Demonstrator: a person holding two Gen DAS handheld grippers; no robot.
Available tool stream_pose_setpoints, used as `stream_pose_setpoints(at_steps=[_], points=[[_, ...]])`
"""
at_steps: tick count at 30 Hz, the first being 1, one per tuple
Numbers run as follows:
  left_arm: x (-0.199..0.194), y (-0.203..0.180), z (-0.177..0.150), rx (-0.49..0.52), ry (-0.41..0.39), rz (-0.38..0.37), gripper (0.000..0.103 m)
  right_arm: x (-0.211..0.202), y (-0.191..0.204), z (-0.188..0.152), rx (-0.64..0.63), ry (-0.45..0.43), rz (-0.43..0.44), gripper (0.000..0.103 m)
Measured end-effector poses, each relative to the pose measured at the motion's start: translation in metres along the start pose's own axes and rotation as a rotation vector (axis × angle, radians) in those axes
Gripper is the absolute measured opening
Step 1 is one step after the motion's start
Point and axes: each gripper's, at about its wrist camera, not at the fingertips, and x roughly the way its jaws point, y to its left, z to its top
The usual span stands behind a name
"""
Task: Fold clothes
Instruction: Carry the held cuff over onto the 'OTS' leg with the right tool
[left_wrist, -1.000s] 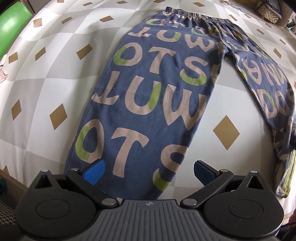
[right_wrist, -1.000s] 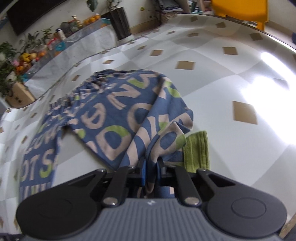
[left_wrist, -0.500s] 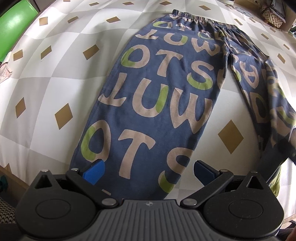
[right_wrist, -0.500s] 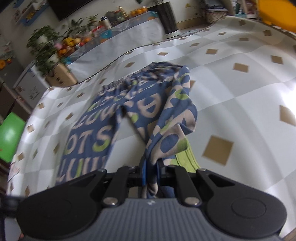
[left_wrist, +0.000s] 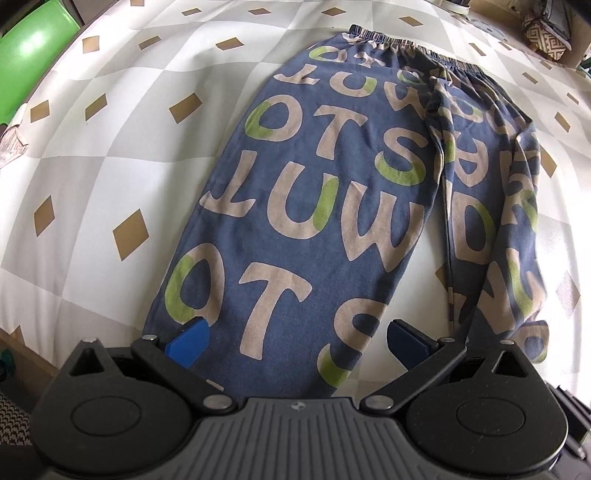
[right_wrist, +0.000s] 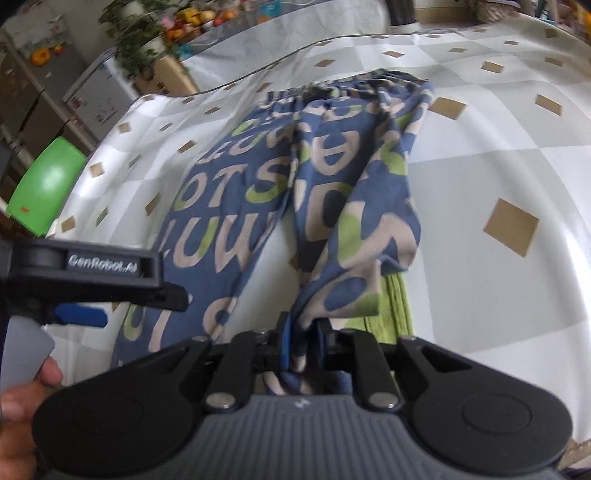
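The blue lettered trousers (left_wrist: 317, 206) lie on the checkered surface (left_wrist: 110, 147), waistband at the far end. The left claw (left_wrist: 295, 341) hangs wide apart over the hem of the flat leg, pinching nothing. The right claw (right_wrist: 301, 341) has the other leg's bunched hem between its pads, its jaws opening; that leg rises off the surface, beside the flat leg.

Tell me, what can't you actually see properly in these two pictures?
- Left view: the trousers' near hem, hidden behind the left gripper.
- Right view: the cloth end caught in the right gripper, whose jaws are opening; its body covers the rest.
- Right view: most of the green cloth, under the lifted leg.
- Right view: the shelf items, blurred and small.
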Motion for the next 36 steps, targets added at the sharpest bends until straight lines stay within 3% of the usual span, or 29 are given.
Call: stream_pose_setpoints(at_steps=[6,12,21,29,36], points=[[0.000,-0.003,0.003,0.016,0.001,-0.018,0.103,-0.007,0.001,0.022,0.013,-0.042,-0.026,0.031],[-0.001,-0.005,0.014,0.055,-0.019,-0.006,0.103,-0.001,0.000,0.053,0.025,-0.034,-0.038,0.038],[-0.007,-0.013,0.044,0.161,-0.072,0.018,0.103,0.016,-0.001,0.102,-0.031,0.002,-0.060,0.044],[0.009,-0.016,0.074,0.216,-0.059,0.053,0.103,0.051,-0.022,0.134,-0.023,0.040,-0.102,0.046],[0.025,-0.019,0.095,0.198,-0.033,0.006,0.103,0.081,-0.040,0.152,-0.001,0.028,-0.115,0.046]])
